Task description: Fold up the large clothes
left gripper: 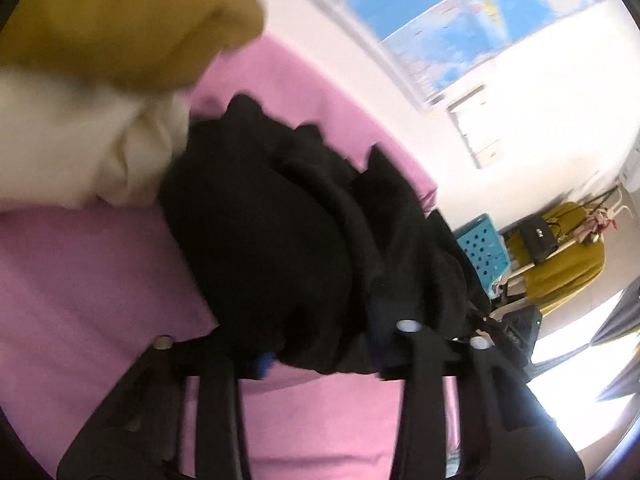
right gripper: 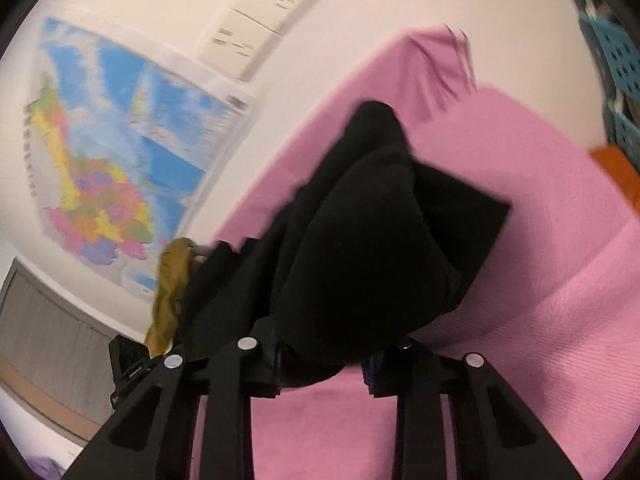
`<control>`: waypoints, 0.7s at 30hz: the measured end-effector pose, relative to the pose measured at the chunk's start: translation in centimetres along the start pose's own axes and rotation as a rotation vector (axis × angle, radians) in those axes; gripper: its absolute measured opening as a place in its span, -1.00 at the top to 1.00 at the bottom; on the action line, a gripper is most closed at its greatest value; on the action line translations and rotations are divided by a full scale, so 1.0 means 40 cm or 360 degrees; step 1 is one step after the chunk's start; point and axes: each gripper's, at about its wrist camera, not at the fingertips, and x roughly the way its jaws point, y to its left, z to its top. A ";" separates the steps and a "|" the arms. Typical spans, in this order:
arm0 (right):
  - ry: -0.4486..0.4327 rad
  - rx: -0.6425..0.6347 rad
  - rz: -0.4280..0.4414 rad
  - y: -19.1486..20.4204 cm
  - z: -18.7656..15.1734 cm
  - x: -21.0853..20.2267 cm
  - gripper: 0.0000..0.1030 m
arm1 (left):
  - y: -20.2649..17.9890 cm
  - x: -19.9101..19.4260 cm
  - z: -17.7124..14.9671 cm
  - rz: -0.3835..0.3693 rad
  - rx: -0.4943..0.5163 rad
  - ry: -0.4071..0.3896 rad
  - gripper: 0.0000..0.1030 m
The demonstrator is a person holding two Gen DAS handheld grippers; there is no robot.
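Note:
A black garment (left gripper: 272, 232) lies bunched in thick folds on a pink bed sheet (left gripper: 80, 280). My left gripper (left gripper: 320, 356) is shut on the near edge of the heap, with black cloth filling the gap between its fingers. In the right wrist view the same black garment (right gripper: 368, 248) rises in a mound on the pink sheet (right gripper: 540, 280). My right gripper (right gripper: 324, 372) is shut on another part of its near edge. The pads of both grippers are hidden by the cloth.
A mustard cloth (left gripper: 120, 20) and a white cloth (left gripper: 72, 140) lie to the left of the black heap. A teal perforated basket (left gripper: 484, 248) and a yellow-draped chair (left gripper: 560, 256) stand past the bed's edge. A map (right gripper: 120, 152) hangs on the wall; teal baskets (right gripper: 620, 80) stand at the right.

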 end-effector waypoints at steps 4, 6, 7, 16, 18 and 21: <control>-0.0077 -0.0229 0.0083 0.094 -0.015 -0.113 0.49 | -0.057 -0.103 -0.041 -0.0084 0.0152 -0.0033 0.46; -0.0068 -0.0255 0.0108 0.095 -0.038 -0.167 0.49 | -0.064 -0.152 -0.101 -0.0152 0.0219 0.0004 0.45; -0.0059 -0.0257 0.0102 0.089 -0.050 -0.182 0.49 | -0.060 -0.157 -0.124 -0.0170 0.0234 0.0028 0.43; 0.0213 -0.0015 -0.0187 -0.090 -0.191 -0.178 0.07 | -0.005 -0.171 -0.277 -0.0046 0.0330 0.0192 -0.09; 0.0229 -0.0114 -0.0237 -0.061 -0.186 -0.193 -0.03 | -0.043 -0.226 -0.261 0.0014 0.0458 0.0086 -0.17; 0.0282 -0.0326 -0.0310 0.006 -0.183 -0.242 -0.10 | -0.071 -0.297 -0.235 -0.0042 0.0524 -0.0031 -0.44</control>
